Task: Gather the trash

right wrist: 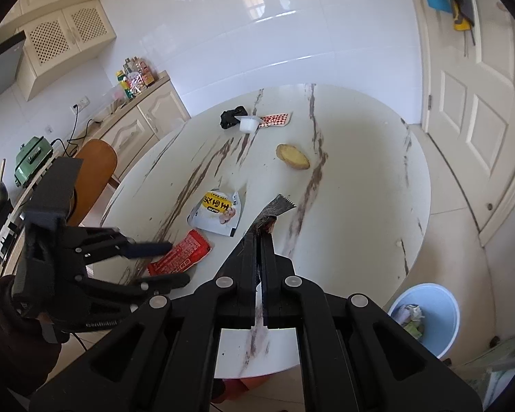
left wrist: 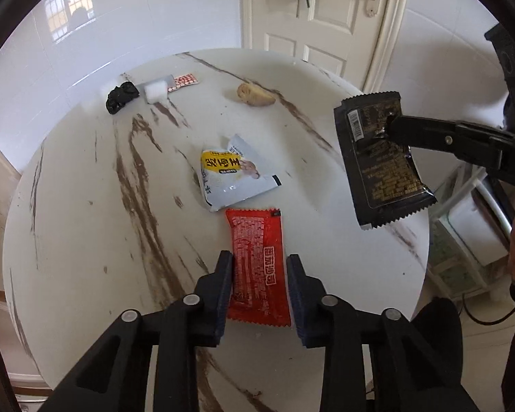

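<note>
A red sauce packet (left wrist: 257,274) lies flat on the round marble table (left wrist: 86,206). My left gripper (left wrist: 260,259) straddles it, one finger along each long edge, jaws a little apart and not clamped. In the right wrist view the same packet (right wrist: 183,252) lies between the left gripper's (right wrist: 178,262) fingers. My right gripper (right wrist: 262,230) is shut on a black snack wrapper (left wrist: 381,158), which hangs in the air above the table's right side. A torn white-and-yellow packet (left wrist: 233,171) lies just beyond the red one.
Farther back lie a brown lump of food (left wrist: 255,95), a crumpled black bag (left wrist: 120,98), a small white cup (left wrist: 156,91) and a red-checked wrapper (left wrist: 185,81). A blue bin (right wrist: 429,316) with trash stands on the floor right of the table. A wooden chair (right wrist: 92,175) stands at the left.
</note>
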Demonstrator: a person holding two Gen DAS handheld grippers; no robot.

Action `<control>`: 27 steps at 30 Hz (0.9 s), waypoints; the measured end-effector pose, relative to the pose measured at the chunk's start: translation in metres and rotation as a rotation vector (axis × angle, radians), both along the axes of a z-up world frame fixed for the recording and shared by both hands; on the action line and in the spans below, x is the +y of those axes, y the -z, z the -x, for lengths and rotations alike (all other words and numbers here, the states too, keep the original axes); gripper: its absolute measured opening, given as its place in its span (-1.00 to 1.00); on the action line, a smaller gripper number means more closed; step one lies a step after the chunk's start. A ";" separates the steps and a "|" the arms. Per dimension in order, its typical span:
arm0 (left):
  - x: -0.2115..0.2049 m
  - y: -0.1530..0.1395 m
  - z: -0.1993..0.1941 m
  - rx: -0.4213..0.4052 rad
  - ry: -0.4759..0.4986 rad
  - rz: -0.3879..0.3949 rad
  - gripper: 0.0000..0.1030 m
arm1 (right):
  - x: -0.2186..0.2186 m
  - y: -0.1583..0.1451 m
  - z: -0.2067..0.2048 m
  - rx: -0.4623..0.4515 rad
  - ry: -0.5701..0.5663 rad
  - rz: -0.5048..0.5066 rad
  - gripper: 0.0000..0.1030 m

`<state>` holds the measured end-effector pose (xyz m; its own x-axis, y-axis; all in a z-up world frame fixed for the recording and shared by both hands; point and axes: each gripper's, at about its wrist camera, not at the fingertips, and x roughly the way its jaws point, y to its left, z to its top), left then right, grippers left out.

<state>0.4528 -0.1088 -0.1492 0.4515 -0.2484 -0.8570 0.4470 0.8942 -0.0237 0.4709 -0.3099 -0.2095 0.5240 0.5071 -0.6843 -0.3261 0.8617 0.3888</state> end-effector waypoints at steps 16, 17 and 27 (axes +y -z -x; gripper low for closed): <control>-0.085 -0.064 -0.008 -0.102 0.100 0.142 -0.90 | -0.060 -0.015 0.025 -0.047 0.092 -0.016 -0.94; -0.099 -0.065 -0.009 -0.105 0.114 0.141 -0.90 | -0.070 -0.014 0.028 -0.050 0.109 -0.015 -0.94; -0.243 -0.018 -0.049 -0.007 0.263 0.114 -0.90 | -0.193 0.015 0.049 -0.008 0.324 0.018 -0.94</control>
